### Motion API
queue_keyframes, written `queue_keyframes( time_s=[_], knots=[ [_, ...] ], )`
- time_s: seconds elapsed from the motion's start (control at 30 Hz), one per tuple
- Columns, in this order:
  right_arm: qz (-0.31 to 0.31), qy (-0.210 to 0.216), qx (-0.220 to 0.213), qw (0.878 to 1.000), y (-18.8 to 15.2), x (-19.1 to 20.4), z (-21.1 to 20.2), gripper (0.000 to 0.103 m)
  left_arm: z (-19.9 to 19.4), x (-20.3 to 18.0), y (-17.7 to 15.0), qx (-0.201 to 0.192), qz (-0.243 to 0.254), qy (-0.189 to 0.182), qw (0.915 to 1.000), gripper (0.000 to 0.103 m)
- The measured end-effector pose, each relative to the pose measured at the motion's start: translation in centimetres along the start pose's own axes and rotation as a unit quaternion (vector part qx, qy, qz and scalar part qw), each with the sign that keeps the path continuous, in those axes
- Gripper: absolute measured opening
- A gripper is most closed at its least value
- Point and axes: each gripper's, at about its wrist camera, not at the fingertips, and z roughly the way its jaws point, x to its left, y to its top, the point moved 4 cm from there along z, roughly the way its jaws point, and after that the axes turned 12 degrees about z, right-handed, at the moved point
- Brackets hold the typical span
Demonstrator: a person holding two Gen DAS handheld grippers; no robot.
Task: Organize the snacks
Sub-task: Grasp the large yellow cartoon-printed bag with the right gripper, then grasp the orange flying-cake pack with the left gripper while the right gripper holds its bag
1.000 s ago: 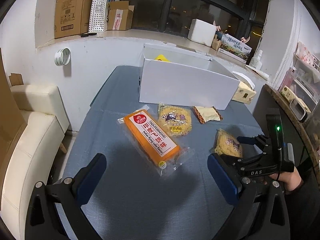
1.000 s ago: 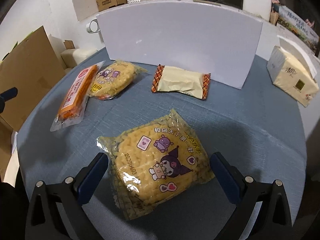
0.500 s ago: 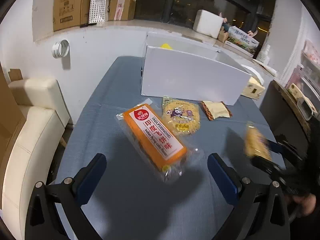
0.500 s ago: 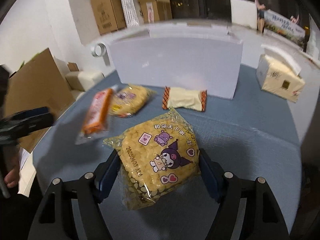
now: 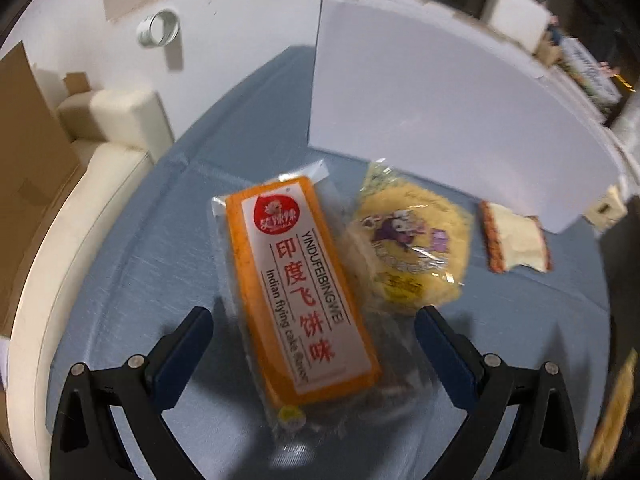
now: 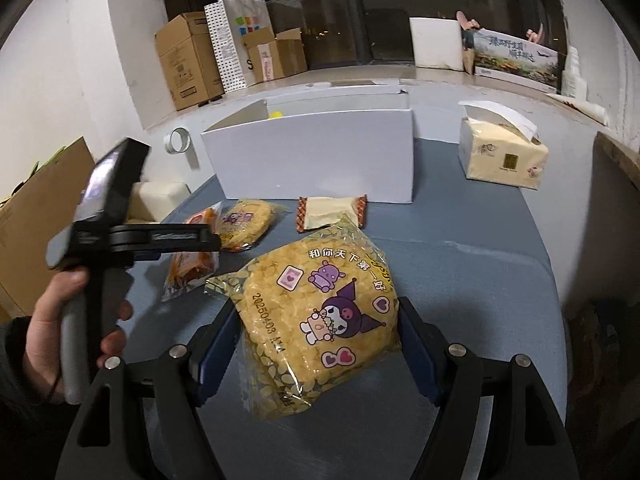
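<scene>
On the blue table [image 5: 160,248], from left to right: the left claw [image 5: 314,344] hovered spread apart over an orange flying-cake pack [image 5: 296,280] — flat, fairly stiff, sealed in slick film, probably best pinched across its narrow width near the middle. Beside it lay a round yellow snack bag [image 5: 412,248], then a small cream wrapper [image 5: 514,238], all before the white box [image 6: 312,160]. The right claw [image 6: 316,348] was clamped on 1 puffy yellow bag [image 6: 324,324] by its sides — light, crinkly, likely crushable, so a gentle squeeze seemed wise.
</scene>
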Motion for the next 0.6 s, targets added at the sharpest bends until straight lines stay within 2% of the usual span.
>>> queue_keyframes(
  time_s=[0.07, 0.13, 0.2, 0.37, 0.47, 0.6],
  knots=[
    [0.0, -0.001, 0.0, 1.0, -0.1, 0.1, -0.1, 0.079, 0.3, -0.3, 0.1, -0.002, 0.002, 0.011, 0.9999, 0.102],
    [-0.003, -0.002, -0.001, 1.0, -0.1, 0.2, 0.0, 0.079, 0.4, -0.7, -0.1, 0.002, 0.022, 0.031, 0.9993, 0.096],
    [-0.002, 0.002, -0.001, 1.0, -0.2, 0.3, 0.0, 0.079, -0.2, -1.0, -0.3, -0.008, 0.034, 0.027, 0.999, 0.084],
    [-0.005, 0.003, 0.002, 1.0, -0.3, 0.3, 0.3, 0.079, -1.6, -0.5, -1.3, -0.016, 0.05, 0.001, 0.9986, 0.076],
    [-0.007, 0.004, 0.002, 1.0, -0.3, 0.3, 0.3, 0.079, -3.2, 0.2, -2.2, -0.03, 0.063, -0.007, 0.9975, 0.075],
    [-0.008, 0.006, -0.002, 1.0, -0.2, 0.4, 0.2, 0.079, -7.2, 0.6, -3.2, -0.078, 0.093, -0.014, 0.9925, 0.075]
  ],
)
